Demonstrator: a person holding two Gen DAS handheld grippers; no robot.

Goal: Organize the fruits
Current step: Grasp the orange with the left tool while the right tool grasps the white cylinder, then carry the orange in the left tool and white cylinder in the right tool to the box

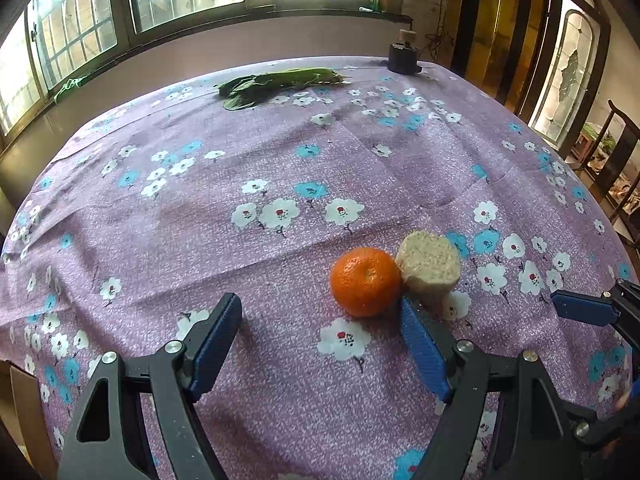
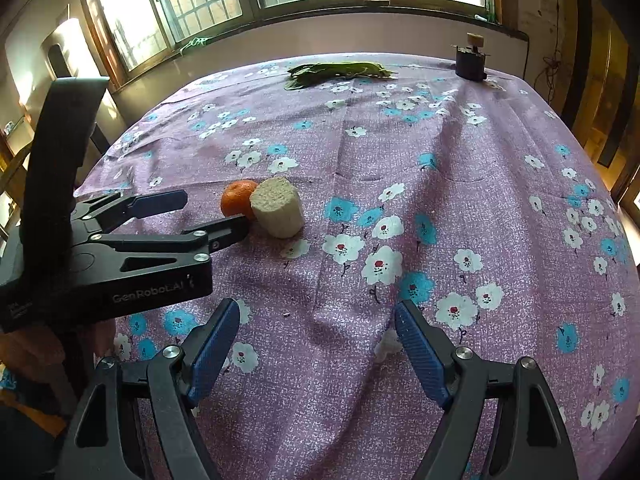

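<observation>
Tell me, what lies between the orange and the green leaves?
Only bare flowered cloth between orange and leaves; both wrist views show that stretch.

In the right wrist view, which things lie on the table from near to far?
Beige cut chunk → orange mandarin → green leafy vegetables → dark small device with a cork-like top, at the far edge.

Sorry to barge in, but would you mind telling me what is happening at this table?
A person is sorting fruit with a hand-held gripper in each hand. The left gripper is open and angled down near the orange, one finger just beside it, nothing gripped. The orange touches a pale cut chunk on the floral tablecloth. The right gripper is open over bare cloth, holding nothing. Green leaves and a small dark object lie at the far edge.
</observation>
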